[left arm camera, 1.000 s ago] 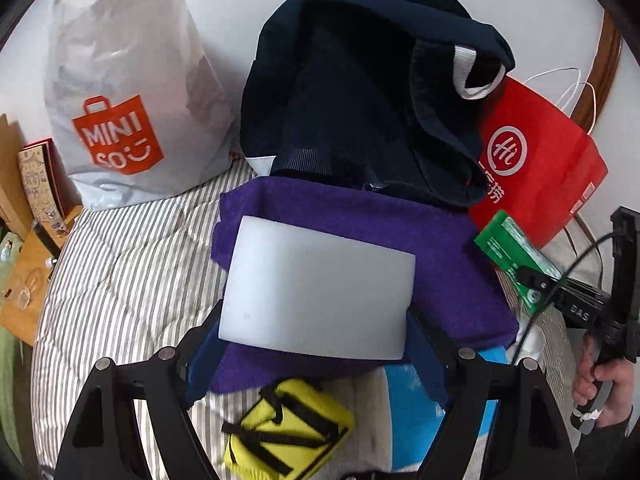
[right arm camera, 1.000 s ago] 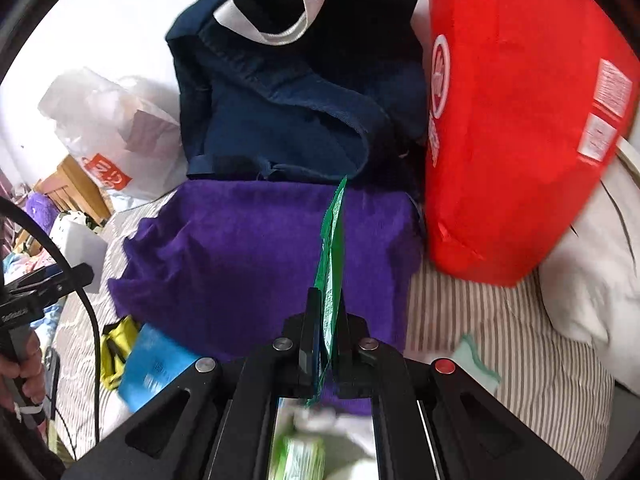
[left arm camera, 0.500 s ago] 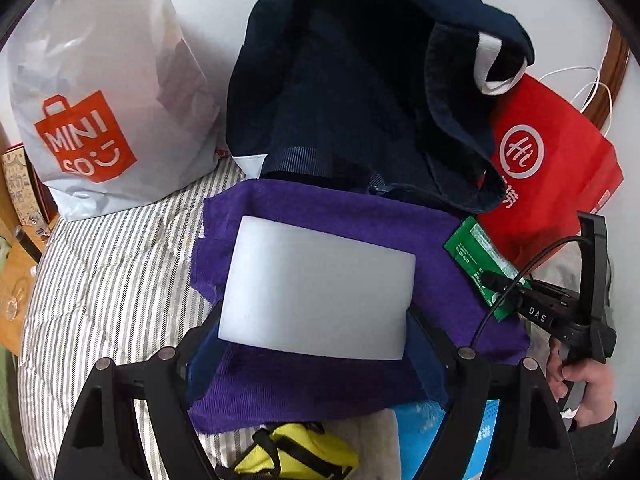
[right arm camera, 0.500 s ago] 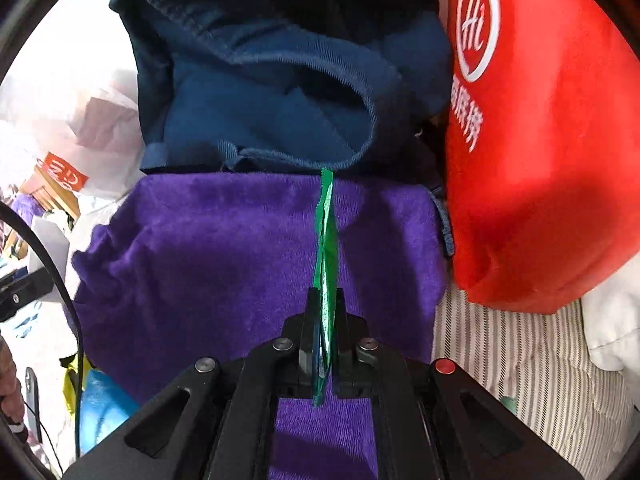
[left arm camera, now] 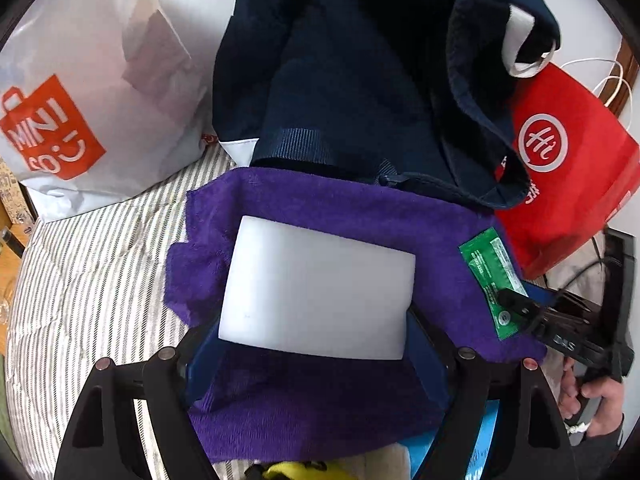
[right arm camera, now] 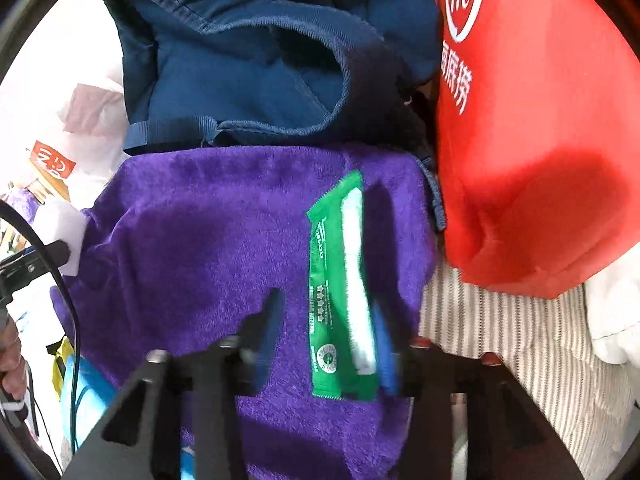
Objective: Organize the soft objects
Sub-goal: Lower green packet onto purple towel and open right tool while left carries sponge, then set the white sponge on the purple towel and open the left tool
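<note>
with your right tool (right arm camera: 326,340) spread open, the green packet (right arm camera: 340,288) lies loose on the purple towel (right arm camera: 208,232) and may slide off, while your left tool (left arm camera: 316,344) grips the white foam block (left arm camera: 316,286).

navy backpack (left arm camera: 360,92) behind purple towel (left arm camera: 320,400)
</note>
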`<state>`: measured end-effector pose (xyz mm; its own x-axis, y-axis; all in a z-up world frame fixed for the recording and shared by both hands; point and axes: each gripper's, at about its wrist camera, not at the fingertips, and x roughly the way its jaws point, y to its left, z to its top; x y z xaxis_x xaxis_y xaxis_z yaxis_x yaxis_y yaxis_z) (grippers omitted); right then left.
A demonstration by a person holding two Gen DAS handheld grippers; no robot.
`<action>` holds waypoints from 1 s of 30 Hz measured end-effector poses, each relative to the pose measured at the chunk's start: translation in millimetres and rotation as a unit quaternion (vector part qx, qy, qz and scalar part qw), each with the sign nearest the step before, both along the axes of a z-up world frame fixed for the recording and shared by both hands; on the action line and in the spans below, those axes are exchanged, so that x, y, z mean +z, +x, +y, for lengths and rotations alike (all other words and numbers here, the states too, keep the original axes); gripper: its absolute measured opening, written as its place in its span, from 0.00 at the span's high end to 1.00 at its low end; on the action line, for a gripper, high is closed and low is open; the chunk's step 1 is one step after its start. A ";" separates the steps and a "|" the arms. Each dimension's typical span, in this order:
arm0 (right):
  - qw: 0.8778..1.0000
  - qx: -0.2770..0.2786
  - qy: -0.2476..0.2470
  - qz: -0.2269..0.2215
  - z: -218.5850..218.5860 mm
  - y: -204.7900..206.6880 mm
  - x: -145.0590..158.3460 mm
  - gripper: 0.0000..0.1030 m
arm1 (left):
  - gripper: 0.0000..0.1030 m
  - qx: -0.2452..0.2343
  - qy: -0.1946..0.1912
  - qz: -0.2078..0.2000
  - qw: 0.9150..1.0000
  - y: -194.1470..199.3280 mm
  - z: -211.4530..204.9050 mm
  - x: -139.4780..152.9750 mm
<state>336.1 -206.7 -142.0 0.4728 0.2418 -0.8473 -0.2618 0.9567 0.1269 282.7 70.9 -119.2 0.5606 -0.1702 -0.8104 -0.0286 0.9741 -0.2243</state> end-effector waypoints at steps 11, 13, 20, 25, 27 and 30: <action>0.999 -0.008 -0.014 -0.036 -17.2 -27.0 37.1 0.38 | 0.21 0.005 0.004 0.025 1.000 36.5 -6.7 -15.4; 0.999 -0.008 -0.006 -0.044 -20.2 -35.5 45.1 0.38 | 0.21 0.007 0.010 0.030 0.999 41.5 -8.8 -18.3; 0.999 -0.001 0.002 -0.038 -21.5 -61.3 50.1 0.38 | 0.20 0.010 0.023 0.054 0.998 61.7 -17.6 -33.3; 0.999 -0.002 0.002 -0.034 -28.4 -79.1 51.7 0.38 | 0.20 0.020 0.028 0.068 0.997 70.0 -19.8 -43.0; 0.999 -0.006 0.004 -0.032 -33.3 -85.6 51.8 0.38 | 0.19 0.020 0.031 0.070 0.997 71.0 -22.0 -44.4; 1.000 -0.014 0.006 -0.025 -40.5 -93.0 50.8 0.38 | 0.17 0.017 0.031 0.079 0.996 80.7 -27.6 -45.4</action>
